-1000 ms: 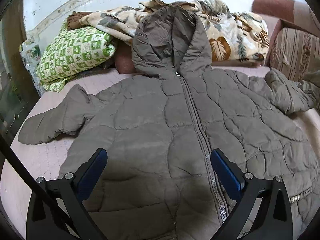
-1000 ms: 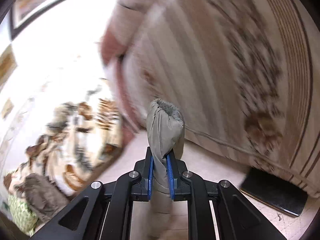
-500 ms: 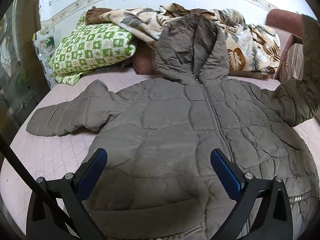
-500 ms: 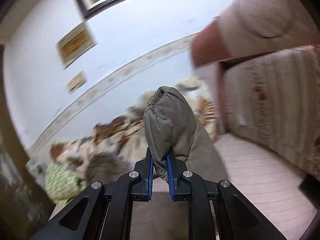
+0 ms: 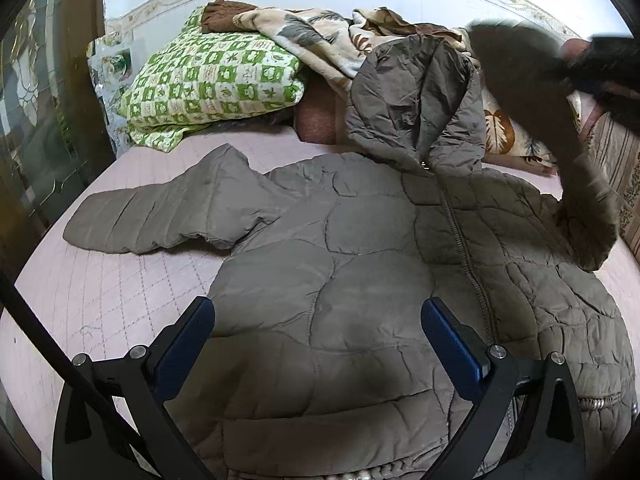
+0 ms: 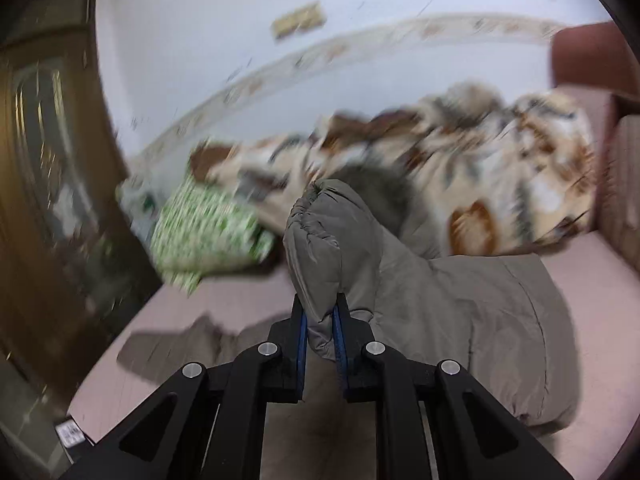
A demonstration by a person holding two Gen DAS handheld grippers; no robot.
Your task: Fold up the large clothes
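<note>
Left tongs (image 5: 318, 344): spread wide, blue pads (image 5: 182, 346) far apart, nothing between them; poised over the lower front of the jacket, slightly left of its zip.

Right tongs (image 6: 320, 334): clamped tight on the cuff end of the right sleeve (image 6: 324, 248), padded fabric bunched up and bulging above the pads; in the left wrist view, seen only as a dark blur at upper right (image 5: 600, 68).

Right sleeve: lifted off the bed, rising from the shoulder toward the hood in the left wrist view (image 5: 560, 140), blurred and dark along its upper part.

Jacket (image 5: 360, 264): olive-grey quilted, lying front up on the bed, zipped closed, hem toward the camera.

Hood (image 5: 412, 96): propped against the pile at the head of the bed, opening facing forward.

Left sleeve (image 5: 160, 216): flat on the bed, stretched out to the left, cuff well apart from the body.

Bed (image 5: 100, 288): pale pink quilted cover with a diamond stitch pattern, bare to the left of the jacket.

Green checked pillow (image 5: 212, 80): at the head of the bed, left of the hood.

Leaf-print blanket (image 5: 320, 36): heaped behind the hood, partly over the pillow.

Striped cushion (image 5: 616, 160): at the right edge, beside the raised sleeve.

Wall (image 6: 180, 40): white with a patterned border band; two framed pieces, blurred.
</note>
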